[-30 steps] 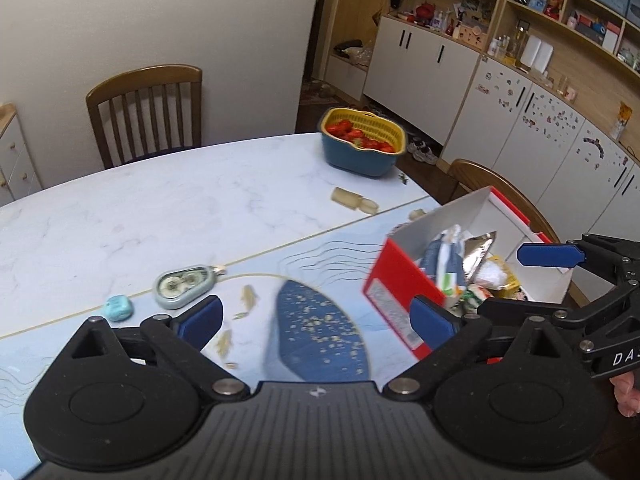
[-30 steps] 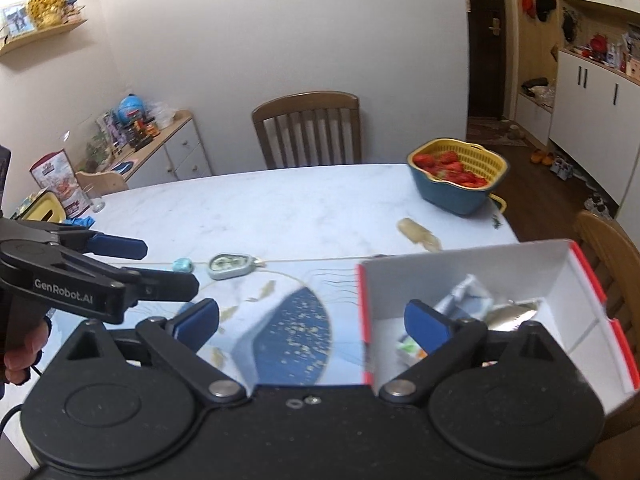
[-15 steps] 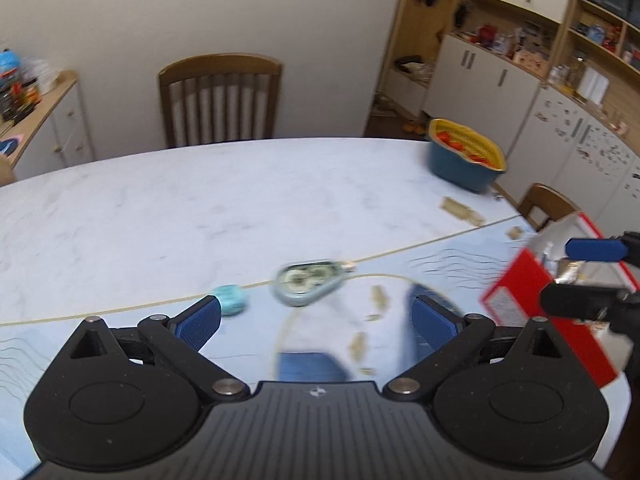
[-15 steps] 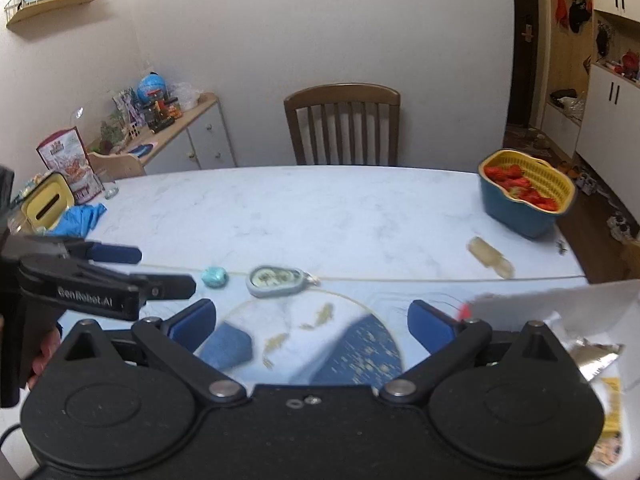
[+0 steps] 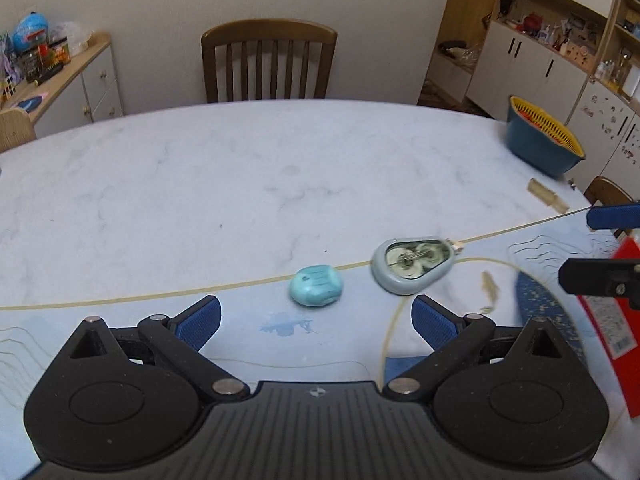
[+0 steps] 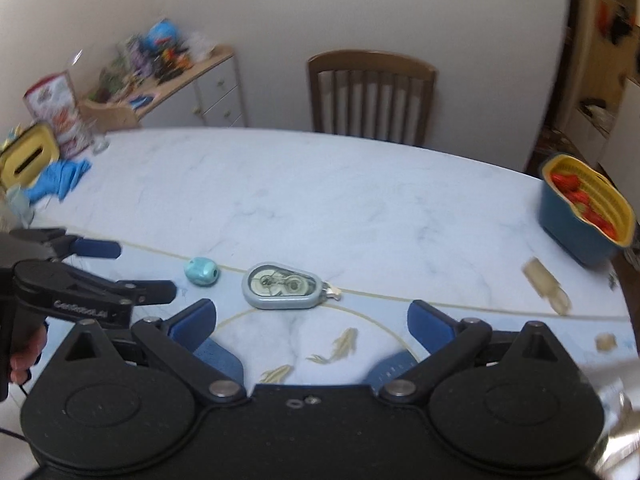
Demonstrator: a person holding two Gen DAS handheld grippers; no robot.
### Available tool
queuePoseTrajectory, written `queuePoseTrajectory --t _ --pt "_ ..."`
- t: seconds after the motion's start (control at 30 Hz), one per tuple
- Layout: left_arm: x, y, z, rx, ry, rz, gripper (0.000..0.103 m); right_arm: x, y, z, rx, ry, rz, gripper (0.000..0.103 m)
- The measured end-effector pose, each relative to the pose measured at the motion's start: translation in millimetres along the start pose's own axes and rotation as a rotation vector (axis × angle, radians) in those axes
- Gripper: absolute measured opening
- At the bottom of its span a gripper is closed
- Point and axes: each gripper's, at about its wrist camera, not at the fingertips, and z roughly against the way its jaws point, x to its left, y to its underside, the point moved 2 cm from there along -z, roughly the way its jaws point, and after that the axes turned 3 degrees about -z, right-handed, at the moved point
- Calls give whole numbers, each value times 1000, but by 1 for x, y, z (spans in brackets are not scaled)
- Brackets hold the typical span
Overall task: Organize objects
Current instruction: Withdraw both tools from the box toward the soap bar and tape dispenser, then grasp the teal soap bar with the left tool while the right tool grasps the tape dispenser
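Both grippers have swung left off the red box [image 5: 616,320]. Left gripper [image 5: 316,318] and right gripper [image 6: 310,320] hover with jaws apart, empty. Eraser [image 5: 316,290] lies just left of tape dispenser [image 5: 412,266], near table [image 5: 240,184] edge.

The left gripper [image 5: 316,318] hovers with jaws wide apart over the bench [image 5: 240,184]. Just ahead lie a turquoise eraser [image 5: 316,290] and, beside it, a grey correction-tape dispenser [image 5: 413,265]. A red box [image 5: 612,320] sits at the right edge.
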Motion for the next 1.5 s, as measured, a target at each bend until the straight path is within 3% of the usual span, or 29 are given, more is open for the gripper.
queuePoseTrajectory --t 0.4,0.63,0.83,0.93,1.27,1.5 --pt "9 1 -52 34 -26 11 102 14 -12 -64 64 -96 254 98" --pt "9 0 -59 11 -29 14 101 23 -15 -96 118 -172 434 93" --pt "6 2 -58 -17 -28 9 101 22 -21 -120 157 -234 485 85" --pt "6 4 -57 -29 -41 -1 96 18 -22 -130 181 -258 494 82" --pt "0 2 -53 -53 -33 -4 61 18 -17 -132 181 -322 508 73" --pt "-2 3 -53 -64 -50 3 50 17 -13 -127 158 -285 459 65"
